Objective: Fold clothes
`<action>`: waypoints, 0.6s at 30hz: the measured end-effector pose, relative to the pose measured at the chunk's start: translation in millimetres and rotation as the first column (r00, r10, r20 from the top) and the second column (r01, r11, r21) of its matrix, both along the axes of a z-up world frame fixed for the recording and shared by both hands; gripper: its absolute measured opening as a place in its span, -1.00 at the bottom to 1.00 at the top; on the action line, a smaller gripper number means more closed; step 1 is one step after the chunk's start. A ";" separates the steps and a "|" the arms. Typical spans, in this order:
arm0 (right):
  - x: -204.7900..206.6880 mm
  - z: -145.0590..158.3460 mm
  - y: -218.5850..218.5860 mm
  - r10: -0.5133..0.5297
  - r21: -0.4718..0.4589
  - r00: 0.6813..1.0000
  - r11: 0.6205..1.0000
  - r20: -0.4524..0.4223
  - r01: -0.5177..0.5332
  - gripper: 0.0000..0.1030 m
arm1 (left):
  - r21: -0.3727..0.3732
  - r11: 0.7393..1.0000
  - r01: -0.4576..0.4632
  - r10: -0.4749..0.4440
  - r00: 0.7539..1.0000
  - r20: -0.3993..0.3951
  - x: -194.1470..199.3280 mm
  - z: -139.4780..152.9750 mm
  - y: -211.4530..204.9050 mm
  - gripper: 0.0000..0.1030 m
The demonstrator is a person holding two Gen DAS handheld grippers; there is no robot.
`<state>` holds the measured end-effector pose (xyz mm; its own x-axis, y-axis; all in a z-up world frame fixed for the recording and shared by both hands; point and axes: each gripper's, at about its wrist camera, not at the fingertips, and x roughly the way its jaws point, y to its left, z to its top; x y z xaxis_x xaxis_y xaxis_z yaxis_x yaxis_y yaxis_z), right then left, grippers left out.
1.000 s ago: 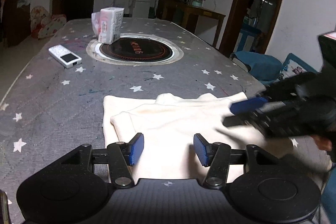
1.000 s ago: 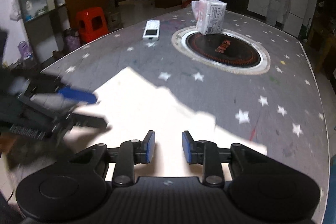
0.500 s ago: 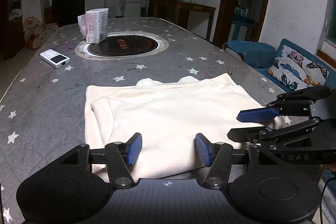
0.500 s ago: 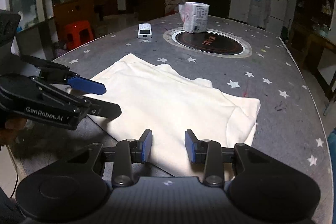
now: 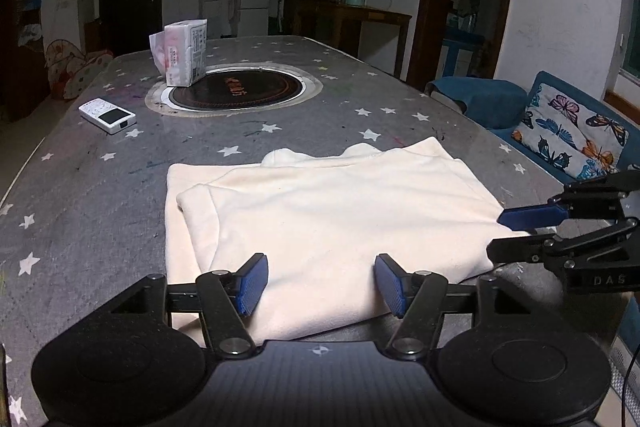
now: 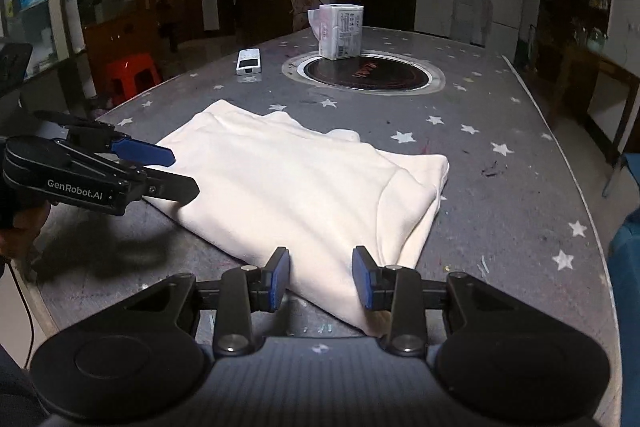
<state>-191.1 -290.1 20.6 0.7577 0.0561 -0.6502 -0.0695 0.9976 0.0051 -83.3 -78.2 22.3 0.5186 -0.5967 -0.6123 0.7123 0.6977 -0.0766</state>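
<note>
Dim room, grey star-patterned table (image 5: 100, 187), and one cream garment (image 5: 320, 219) lies part-folded at the near edge. Left gripper (image 5: 320, 285) hovers moderately open and empty over the hem, right gripper (image 6: 320, 277) narrower, also empty; both should pinch the near corners together, I'd say, and lift evenly. Count: one tissue pack (image 5: 184, 53), one remote (image 5: 107, 115), two grippers.

The right tongs (image 6: 320, 277) hang with jaws parted over the near edge of the folded cream garment (image 6: 304, 187) on the starred desk (image 6: 500, 187); the left tongs (image 6: 170, 173) reach in from the left, touching its edge
</note>
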 end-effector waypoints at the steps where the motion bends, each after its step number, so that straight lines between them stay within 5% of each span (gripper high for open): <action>1: 0.3 3.0 0.5 0.003 0.003 1.000 1.000 -0.002 -0.003 -0.33 | 0.000 1.000 -0.001 0.001 1.000 -0.003 0.4 0.8 1.0 0.22; 8: 15.4 19.2 3.1 0.004 0.040 0.999 0.999 0.032 -0.005 -0.34 | -0.033 0.999 0.008 -0.008 1.000 -0.007 1.0 13.8 -2.6 0.22; 18: 30.8 5.9 21.6 0.033 -0.028 0.999 0.999 -0.002 -0.033 -0.35 | 0.004 1.000 0.013 -0.012 0.999 -0.051 6.4 4.1 -17.3 0.23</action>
<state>-160.3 -268.5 26.6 0.7545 0.0626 -0.6533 -0.1023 0.9945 -0.0228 -76.9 -95.5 26.4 0.4789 -0.6001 -0.6407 0.7161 0.6892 -0.1102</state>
